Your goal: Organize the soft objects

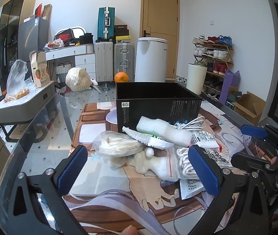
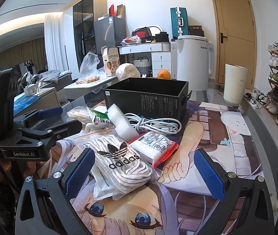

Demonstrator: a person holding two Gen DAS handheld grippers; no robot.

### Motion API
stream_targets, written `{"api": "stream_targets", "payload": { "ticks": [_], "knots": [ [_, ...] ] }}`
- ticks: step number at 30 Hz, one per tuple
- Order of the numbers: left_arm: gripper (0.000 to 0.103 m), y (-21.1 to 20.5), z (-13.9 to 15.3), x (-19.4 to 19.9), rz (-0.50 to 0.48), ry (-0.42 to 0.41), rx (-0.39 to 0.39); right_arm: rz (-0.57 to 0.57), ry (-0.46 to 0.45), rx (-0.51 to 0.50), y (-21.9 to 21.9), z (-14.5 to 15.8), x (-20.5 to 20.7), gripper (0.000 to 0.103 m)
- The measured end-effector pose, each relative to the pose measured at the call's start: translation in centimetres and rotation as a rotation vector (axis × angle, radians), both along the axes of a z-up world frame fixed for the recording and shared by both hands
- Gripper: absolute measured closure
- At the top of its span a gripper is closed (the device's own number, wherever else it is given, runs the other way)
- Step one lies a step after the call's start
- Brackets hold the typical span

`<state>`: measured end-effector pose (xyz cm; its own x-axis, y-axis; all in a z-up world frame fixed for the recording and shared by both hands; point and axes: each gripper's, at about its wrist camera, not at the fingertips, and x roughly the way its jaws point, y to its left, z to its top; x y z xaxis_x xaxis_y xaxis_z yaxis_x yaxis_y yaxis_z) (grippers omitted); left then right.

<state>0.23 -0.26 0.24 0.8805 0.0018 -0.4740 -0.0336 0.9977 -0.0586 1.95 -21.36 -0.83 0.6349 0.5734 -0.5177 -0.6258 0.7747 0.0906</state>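
An open black box (image 1: 158, 105) (image 2: 148, 96) stands on the anime-print mat (image 1: 109, 178) (image 2: 227, 148). In front of it lies a pile: white foam piece (image 1: 162, 130) (image 2: 122, 123), bagged white cord (image 1: 119, 144), cream plush toy (image 1: 150, 163), adidas bag of white laces (image 2: 119, 162) (image 1: 189, 164), white cable (image 2: 154, 125), white packet with a red edge (image 2: 155, 146). My left gripper (image 1: 139, 168) is open, just before the plush toy, touching nothing. My right gripper (image 2: 144, 173) is open, with the adidas bag between its fingers. Each gripper shows in the other's view (image 1: 264, 152) (image 2: 33, 129).
On the glass table behind the box are an orange (image 1: 121, 77), a bagged round bundle (image 1: 77, 79), a white kettle (image 2: 193, 62) and a cream cup (image 2: 235, 84). A grey side table (image 1: 23, 105) stands left. A shoe rack (image 1: 215, 58) stands right.
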Motion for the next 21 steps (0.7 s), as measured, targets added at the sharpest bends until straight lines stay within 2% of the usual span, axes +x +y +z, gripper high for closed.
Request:
{"api": "stream_targets", "payload": {
  "ticks": [3,7,15,21],
  "knots": [
    [0.0,0.1,0.4,-0.1,0.006,-0.005,-0.005,0.002,0.007,0.017,-0.2,0.2,0.0,0.0],
    [0.0,0.5,0.7,-0.4,0.014,-0.013,-0.028,0.009,0.004,-0.009,0.0,0.2,-0.1,0.0],
    [0.0,0.0,0.9,-0.3,0.018,0.002,0.0,0.029,-0.029,0.014,-0.4,0.8,-0.5,0.0],
    [0.0,0.2,1.4,-0.9,0.024,-0.061,-0.025,0.107,-0.024,0.053,-0.3,1.0,-0.9,0.0]
  ]
}}
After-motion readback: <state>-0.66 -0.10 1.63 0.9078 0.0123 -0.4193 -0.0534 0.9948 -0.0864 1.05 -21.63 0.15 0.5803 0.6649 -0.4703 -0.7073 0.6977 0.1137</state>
